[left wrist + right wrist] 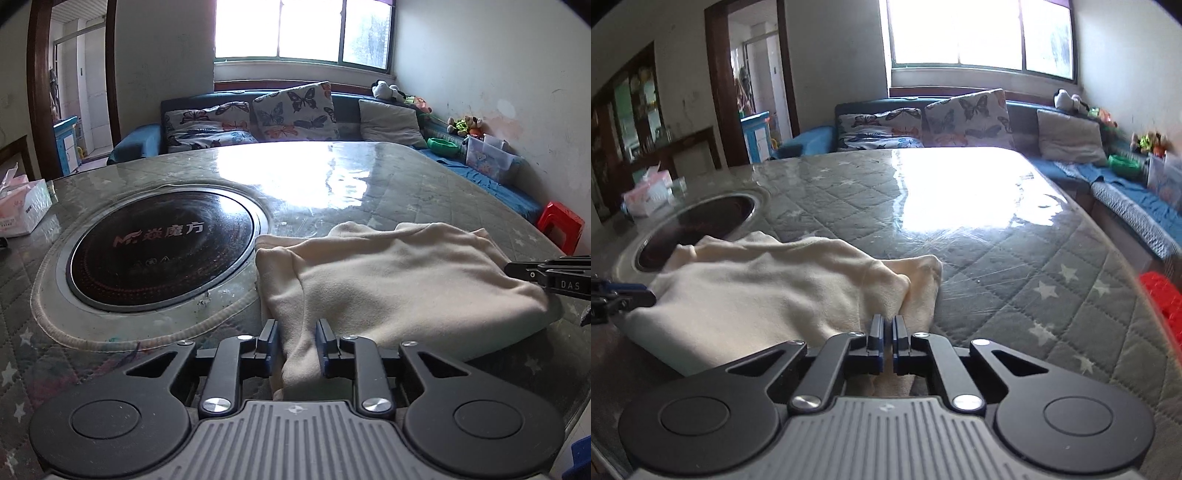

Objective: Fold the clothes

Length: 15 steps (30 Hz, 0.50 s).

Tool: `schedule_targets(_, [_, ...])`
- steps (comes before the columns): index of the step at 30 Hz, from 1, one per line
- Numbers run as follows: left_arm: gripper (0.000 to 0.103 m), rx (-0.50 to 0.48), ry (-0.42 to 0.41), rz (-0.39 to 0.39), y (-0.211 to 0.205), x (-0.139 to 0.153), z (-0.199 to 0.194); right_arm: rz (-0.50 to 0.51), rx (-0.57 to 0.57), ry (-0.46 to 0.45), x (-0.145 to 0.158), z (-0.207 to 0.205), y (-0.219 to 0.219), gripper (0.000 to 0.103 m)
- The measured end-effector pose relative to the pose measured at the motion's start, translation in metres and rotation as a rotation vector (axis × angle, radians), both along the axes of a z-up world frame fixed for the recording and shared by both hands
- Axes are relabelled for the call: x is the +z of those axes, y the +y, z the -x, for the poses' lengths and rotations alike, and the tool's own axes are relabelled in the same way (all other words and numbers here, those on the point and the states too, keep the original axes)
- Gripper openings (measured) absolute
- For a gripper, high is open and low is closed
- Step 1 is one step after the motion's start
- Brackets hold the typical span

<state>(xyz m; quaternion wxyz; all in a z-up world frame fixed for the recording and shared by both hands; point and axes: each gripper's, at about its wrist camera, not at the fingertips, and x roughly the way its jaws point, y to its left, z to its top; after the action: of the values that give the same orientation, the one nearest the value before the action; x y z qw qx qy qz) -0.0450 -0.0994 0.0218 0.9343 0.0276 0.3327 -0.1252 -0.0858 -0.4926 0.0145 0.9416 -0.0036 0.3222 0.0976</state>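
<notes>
A cream garment (388, 273) lies partly folded on the glass-topped table (332, 177), its near edge reaching both grippers. In the left wrist view my left gripper (295, 328) is shut on a bunched fold at the garment's near left corner. The right gripper's tip (517, 269) shows at the garment's right edge. In the right wrist view my right gripper (888, 321) has its fingers almost together, pinching the cream garment (757, 288) at its near right corner. The left gripper (646, 291) shows at the far left.
A round black induction cooker (162, 251) is set into the table left of the garment. A tissue box (22, 210) stands at the left edge. A red stool (561, 225) stands beside the table on the right. A sofa with butterfly pillows (291, 110) is behind.
</notes>
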Motion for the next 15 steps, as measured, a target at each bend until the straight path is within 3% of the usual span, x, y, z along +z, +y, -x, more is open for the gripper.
schedule_targets(3, [0.024,-0.003,-0.017,-0.028,-0.004,0.001,0.003,0.075,0.022,-0.032,-0.002,0.003,0.007,0.003])
schedule_targets(7, [0.025,-0.017,-0.056,-0.011,-0.009,0.015,0.010,0.050,0.032,-0.066,0.011,0.009,0.007,0.004])
schedule_targets(12, [0.025,-0.085,-0.082,0.038,-0.026,0.027,0.011,-0.024,0.134,-0.086,0.029,0.020,0.018,0.007])
schedule_targets(15, [0.031,-0.115,-0.066,0.043,-0.040,0.021,0.009,-0.039,0.205,-0.079,0.027,0.023,0.034,0.007])
